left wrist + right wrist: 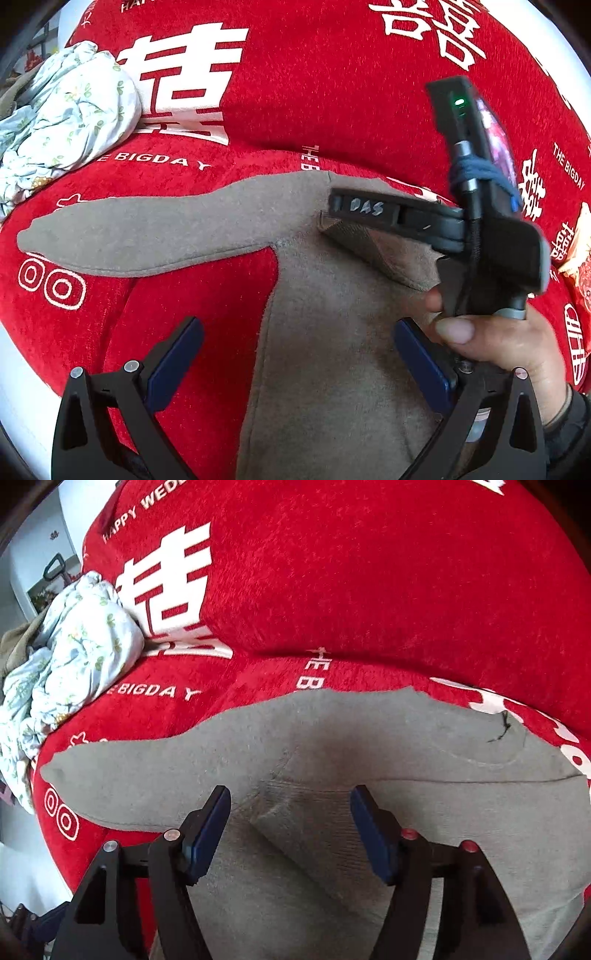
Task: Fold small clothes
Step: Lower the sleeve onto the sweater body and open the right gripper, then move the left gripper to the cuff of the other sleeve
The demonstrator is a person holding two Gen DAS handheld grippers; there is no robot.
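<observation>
Grey top lies flat on the red sofa cover. One sleeve already folded across the body; left sleeve not yet folded. Left gripper and right gripper hover above it, jaws released. No containers visible. Floral bundle far left.

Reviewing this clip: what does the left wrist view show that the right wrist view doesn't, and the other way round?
Only the left wrist view shows the right gripper from outside, lying sideways over a folded-over ribbed flap of the grey garment, with the person's hand on its handle, plus the open left gripper.

Only the right wrist view shows the right gripper's open blue fingers over the ribbed part, and a dark thread mark near the garment's far edge.

Both show the grey garment with its sleeve stretched left, the red sofa cover and the crumpled floral cloth.
</observation>
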